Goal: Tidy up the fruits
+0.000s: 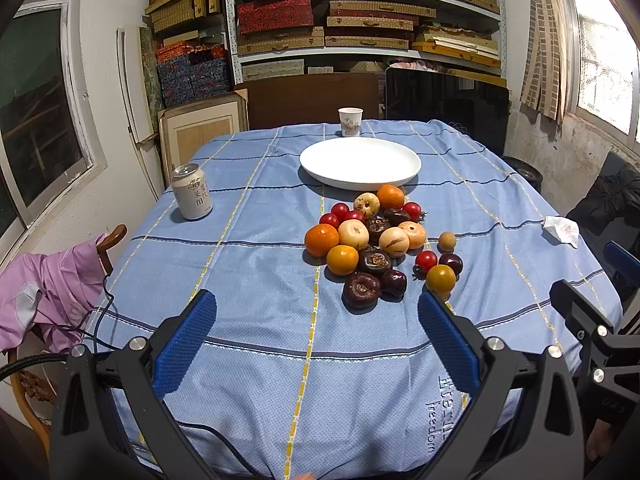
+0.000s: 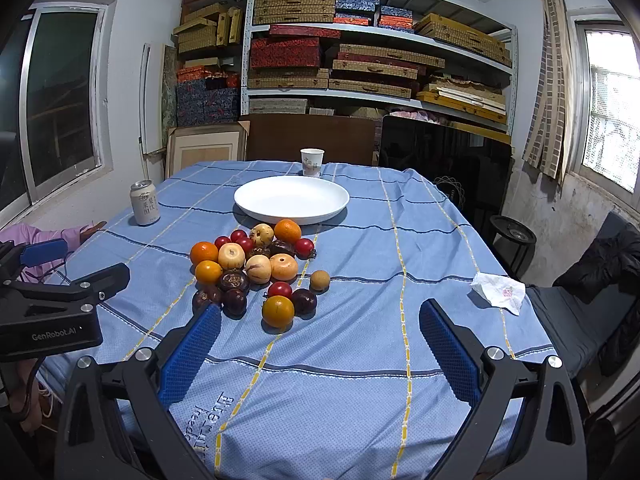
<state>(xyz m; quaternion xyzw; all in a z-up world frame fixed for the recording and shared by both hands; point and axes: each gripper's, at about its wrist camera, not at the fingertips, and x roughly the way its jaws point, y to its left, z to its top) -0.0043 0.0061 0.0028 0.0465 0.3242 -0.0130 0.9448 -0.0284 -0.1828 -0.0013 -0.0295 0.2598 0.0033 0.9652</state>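
Observation:
A pile of fruit (image 1: pixel 376 240) lies mid-table on the blue cloth: oranges, red tomatoes, pale round fruits, dark purple ones. It also shows in the right wrist view (image 2: pixel 256 268). Behind it stands an empty white plate (image 1: pixel 360 162) (image 2: pixel 291 199). My left gripper (image 1: pixel 316 320) is open and empty, above the near cloth just short of the pile. My right gripper (image 2: pixel 320 328) is open and empty, near an orange (image 2: pixel 278 311) at the pile's front. The left gripper's body shows at the left of the right wrist view (image 2: pixel 60 304).
A drink can (image 1: pixel 192 191) (image 2: pixel 144 202) stands at the left. A paper cup (image 1: pixel 350 121) (image 2: pixel 312 162) stands behind the plate. A crumpled tissue (image 1: pixel 562 230) (image 2: pixel 500 292) lies at the right edge. Chairs flank the table; shelves of boxes stand behind.

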